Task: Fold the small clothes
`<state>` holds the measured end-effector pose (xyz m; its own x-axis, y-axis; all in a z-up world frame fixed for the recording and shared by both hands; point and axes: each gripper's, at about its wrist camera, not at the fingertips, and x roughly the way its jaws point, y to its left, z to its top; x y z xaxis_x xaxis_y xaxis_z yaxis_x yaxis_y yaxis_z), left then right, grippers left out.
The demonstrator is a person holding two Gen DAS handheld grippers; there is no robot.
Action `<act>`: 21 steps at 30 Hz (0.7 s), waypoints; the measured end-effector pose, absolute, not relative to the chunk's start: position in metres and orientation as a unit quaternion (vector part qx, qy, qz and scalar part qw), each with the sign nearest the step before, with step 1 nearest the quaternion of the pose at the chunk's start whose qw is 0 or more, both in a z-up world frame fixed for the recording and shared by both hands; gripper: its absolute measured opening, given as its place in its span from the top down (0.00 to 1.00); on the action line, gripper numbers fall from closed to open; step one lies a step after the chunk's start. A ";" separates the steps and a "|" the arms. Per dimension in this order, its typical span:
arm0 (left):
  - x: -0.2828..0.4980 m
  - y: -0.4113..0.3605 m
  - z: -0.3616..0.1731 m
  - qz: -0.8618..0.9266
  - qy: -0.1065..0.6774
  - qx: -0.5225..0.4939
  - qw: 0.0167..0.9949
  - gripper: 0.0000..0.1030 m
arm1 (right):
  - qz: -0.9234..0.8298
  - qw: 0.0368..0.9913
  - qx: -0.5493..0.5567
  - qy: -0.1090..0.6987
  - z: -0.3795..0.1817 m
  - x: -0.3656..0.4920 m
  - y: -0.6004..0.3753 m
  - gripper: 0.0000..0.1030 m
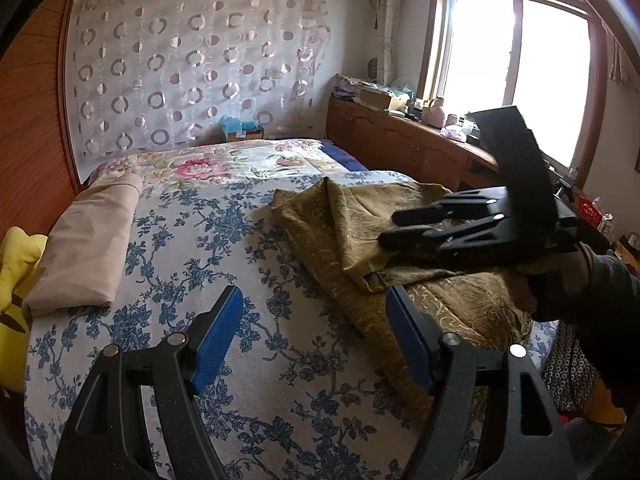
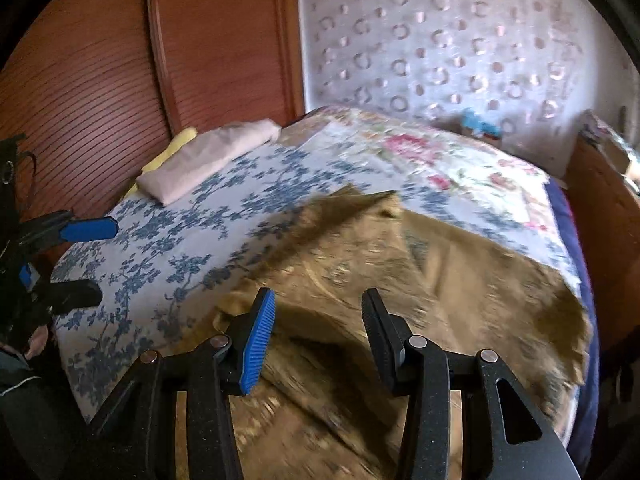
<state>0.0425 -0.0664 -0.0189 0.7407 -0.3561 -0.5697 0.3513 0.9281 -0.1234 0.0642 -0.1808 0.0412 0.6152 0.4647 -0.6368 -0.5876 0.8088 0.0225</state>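
Observation:
An olive-gold patterned garment (image 1: 360,220) lies rumpled on the blue-flowered bedsheet (image 1: 192,248), partly folded over itself. It fills the lower middle of the right wrist view (image 2: 460,280), which is blurred. My left gripper (image 1: 316,320) is open and empty above the sheet, just left of the garment's near edge. My right gripper (image 2: 318,320) is open and hovers over the garment. It shows from the side in the left wrist view (image 1: 396,226), above the cloth. The left gripper shows at the left edge of the right wrist view (image 2: 86,258).
A folded beige garment (image 1: 88,248) lies on the sheet by the wooden headboard (image 1: 28,120), with a yellow plush (image 1: 16,280) beside it. A floral quilt (image 1: 240,160) covers the far end. A cluttered wooden cabinet (image 1: 400,136) runs under the window.

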 end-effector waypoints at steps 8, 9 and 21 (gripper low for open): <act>0.043 -0.059 -0.022 -0.184 0.310 -0.009 0.933 0.28 | 0.331 0.864 -0.110 0.363 0.025 0.072 -0.153 0.55; 0.043 -0.059 -0.022 -0.184 0.310 -0.009 0.933 0.28 | 0.332 0.862 -0.112 0.366 0.024 0.071 -0.153 0.55; 0.045 -0.067 -0.028 -0.192 0.317 0.000 0.929 0.27 | 0.335 0.850 -0.140 0.380 0.015 0.077 -0.136 0.56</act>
